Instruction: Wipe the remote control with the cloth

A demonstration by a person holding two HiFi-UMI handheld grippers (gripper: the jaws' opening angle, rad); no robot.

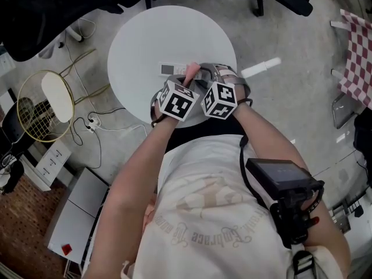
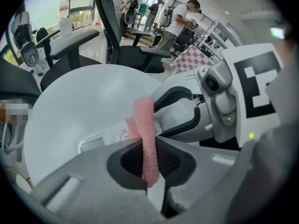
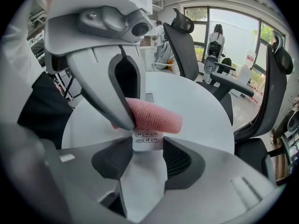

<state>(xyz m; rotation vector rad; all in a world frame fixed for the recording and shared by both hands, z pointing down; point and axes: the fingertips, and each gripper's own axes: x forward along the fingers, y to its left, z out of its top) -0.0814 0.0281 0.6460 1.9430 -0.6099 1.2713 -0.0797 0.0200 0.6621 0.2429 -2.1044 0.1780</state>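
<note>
A white remote control (image 1: 172,69) lies on the round white table (image 1: 145,39). My right gripper (image 3: 147,155) is shut on its near end, with the button end (image 3: 146,137) between the pads. My left gripper (image 2: 149,157) is shut on a folded pink cloth (image 2: 145,134), which stands up between its jaws. The cloth (image 3: 154,116) rests across the remote just beyond the right jaws. In the head view both marker cubes sit side by side, the left gripper (image 1: 187,80) touching the cloth (image 1: 190,71) and the right gripper (image 1: 208,75) beside it. The remote's display end (image 2: 93,143) shows to the cloth's left.
Black office chairs (image 3: 187,36) ring the table. On the floor to the left stand a gold wire stool (image 1: 43,103) and loose cables (image 1: 93,124). A checked cloth (image 1: 357,57) hangs at the right. A white stick (image 1: 261,67) lies on the floor. People stand far back (image 2: 180,20).
</note>
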